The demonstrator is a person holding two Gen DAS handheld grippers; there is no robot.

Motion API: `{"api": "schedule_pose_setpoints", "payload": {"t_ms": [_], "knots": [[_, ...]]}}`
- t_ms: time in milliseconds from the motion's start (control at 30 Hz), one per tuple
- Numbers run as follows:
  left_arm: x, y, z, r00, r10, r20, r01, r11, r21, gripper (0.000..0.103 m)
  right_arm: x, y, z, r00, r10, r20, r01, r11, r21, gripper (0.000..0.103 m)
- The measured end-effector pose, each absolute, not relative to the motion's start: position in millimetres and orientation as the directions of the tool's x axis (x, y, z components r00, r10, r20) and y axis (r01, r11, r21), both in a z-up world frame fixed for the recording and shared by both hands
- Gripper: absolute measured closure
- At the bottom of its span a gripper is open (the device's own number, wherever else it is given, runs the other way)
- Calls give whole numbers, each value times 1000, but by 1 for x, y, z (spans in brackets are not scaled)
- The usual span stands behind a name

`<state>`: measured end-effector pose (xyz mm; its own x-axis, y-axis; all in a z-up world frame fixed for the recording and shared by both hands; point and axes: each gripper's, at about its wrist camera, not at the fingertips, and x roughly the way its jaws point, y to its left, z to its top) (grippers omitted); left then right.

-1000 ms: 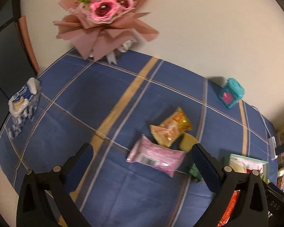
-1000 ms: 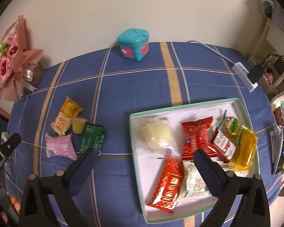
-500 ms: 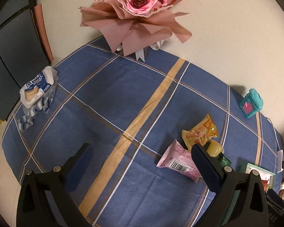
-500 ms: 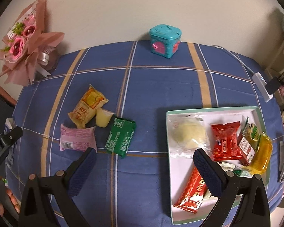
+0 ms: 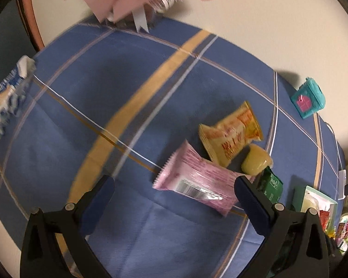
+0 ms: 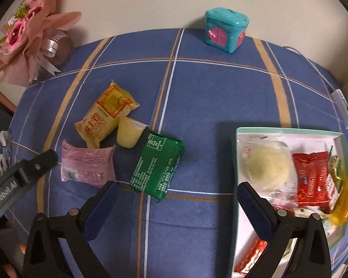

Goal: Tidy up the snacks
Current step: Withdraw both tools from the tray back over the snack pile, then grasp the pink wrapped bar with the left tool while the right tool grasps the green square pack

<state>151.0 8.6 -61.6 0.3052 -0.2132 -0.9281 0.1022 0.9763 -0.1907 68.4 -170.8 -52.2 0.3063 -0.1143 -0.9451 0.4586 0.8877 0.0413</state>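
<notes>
On the blue plaid cloth lie a pink snack packet [image 5: 197,180] [image 6: 87,164], a yellow packet [image 5: 229,134] [image 6: 104,118], a small yellow jelly cup [image 5: 256,161] [image 6: 128,132] and a green packet [image 6: 157,164] [image 5: 270,184]. A mint-rimmed white tray [image 6: 287,131] [image 5: 313,191] at the right holds several wrapped snacks. My left gripper [image 5: 174,197] hangs open just in front of the pink packet, nothing between its fingers. My right gripper [image 6: 176,201] is open above the cloth between the green packet and the tray. The left gripper's finger [image 6: 34,164] shows beside the pink packet.
A pink flower bouquet [image 6: 27,37] stands at the back left against the wall. A teal toy box [image 6: 225,31] [image 5: 309,100] sits at the table's far edge. A blue-white tissue pack [image 5: 9,92] lies at the left edge, a white power strip [image 6: 342,106] at the right.
Both grippers have dropped closer to the loose snacks. The pink packet now lies nearly between the left fingers; the right view has shifted left, pushing the tray toward the right edge.
</notes>
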Motion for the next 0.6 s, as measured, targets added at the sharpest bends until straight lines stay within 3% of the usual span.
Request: {"api": "schedule_pose_setpoints", "payload": {"t_ms": [300, 600], "knots": [[153, -5, -81, 259, -265, -929, 66, 964, -256, 0, 77, -162, -67, 322, -120, -939, 443, 896, 38, 0], [157, -13, -90, 255, -280, -925, 37, 959, -280, 2, 86, -157, -77, 318, -124, -940, 435, 900, 29, 18]]}}
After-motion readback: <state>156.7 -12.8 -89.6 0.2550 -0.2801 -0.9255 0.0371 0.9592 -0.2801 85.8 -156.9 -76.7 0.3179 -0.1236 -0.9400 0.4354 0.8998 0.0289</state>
